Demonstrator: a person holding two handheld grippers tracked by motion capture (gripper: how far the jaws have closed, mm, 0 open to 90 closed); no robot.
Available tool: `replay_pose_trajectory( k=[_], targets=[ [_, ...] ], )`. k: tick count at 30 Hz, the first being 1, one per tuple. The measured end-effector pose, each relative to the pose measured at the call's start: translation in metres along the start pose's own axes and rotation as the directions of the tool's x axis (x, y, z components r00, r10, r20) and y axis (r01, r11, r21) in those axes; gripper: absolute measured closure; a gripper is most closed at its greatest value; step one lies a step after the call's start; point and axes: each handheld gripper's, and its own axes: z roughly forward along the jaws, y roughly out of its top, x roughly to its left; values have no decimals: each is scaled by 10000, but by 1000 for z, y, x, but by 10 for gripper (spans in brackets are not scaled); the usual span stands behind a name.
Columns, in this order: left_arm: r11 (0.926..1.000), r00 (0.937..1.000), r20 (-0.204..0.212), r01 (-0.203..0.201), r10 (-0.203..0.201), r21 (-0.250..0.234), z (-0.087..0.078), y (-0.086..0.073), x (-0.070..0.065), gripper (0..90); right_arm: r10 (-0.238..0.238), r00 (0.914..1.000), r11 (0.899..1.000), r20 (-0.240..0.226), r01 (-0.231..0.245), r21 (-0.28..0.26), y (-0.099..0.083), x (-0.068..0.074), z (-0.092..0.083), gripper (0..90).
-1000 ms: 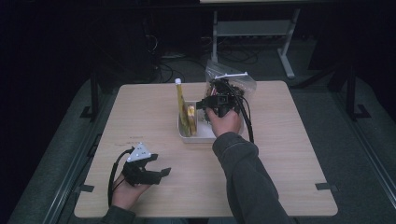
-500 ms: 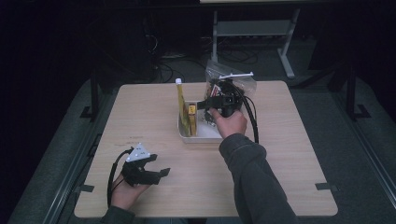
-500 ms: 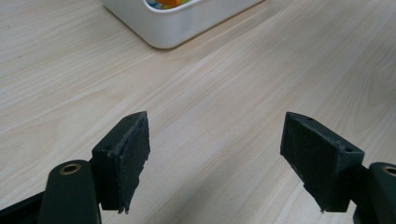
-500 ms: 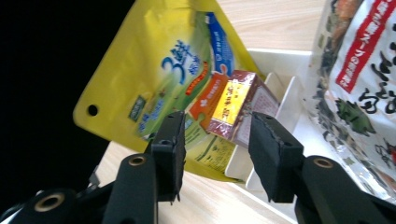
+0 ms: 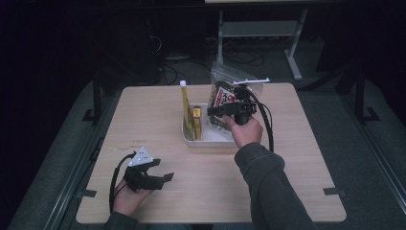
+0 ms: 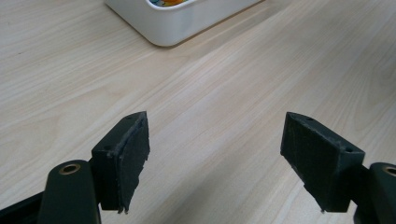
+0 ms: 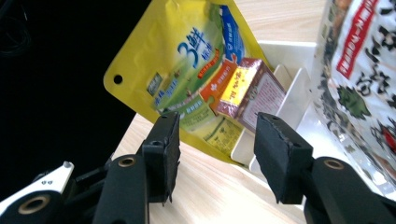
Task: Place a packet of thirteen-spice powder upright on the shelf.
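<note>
Tray (image 5: 191, 140), white, sits just ahead of the right gripper (image 7: 215, 154), whose empty jaws have just been opening; yellow pouch (image 7: 187, 70) is half-hidden inside beside one box (image 7: 250, 93). Left gripper (image 6: 215, 158) gapes empty.

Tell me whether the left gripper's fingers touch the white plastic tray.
Apart. The left gripper view shows its fingers open over bare wood, the white plastic tray well beyond them.

White tray (image 6: 173, 23) cut off above

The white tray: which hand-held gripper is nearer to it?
Right. The right hand-held gripper hovers over the white tray; the left hand-held gripper rests apart near the table's front edge.
</note>
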Motion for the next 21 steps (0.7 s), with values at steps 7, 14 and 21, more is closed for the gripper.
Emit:
replay_pose_trajectory(
  k=[7,14,21],
  targets=[
    [10000,10000,68,4,-4,20,0,0,0,228,-9,9995,10000,-318,6,-63,-12,-8,-12,479],
    [10000,9999,105,49,-49,37,1,-1,0,223,146,9982,9999,-587,-151,-81,-25,-20,-23,458],
    [10000,9999,151,84,-85,39,1,-2,0,219,191,9976,9993,-662,-212,-314,-35,-29,-39,453]
  ],
)
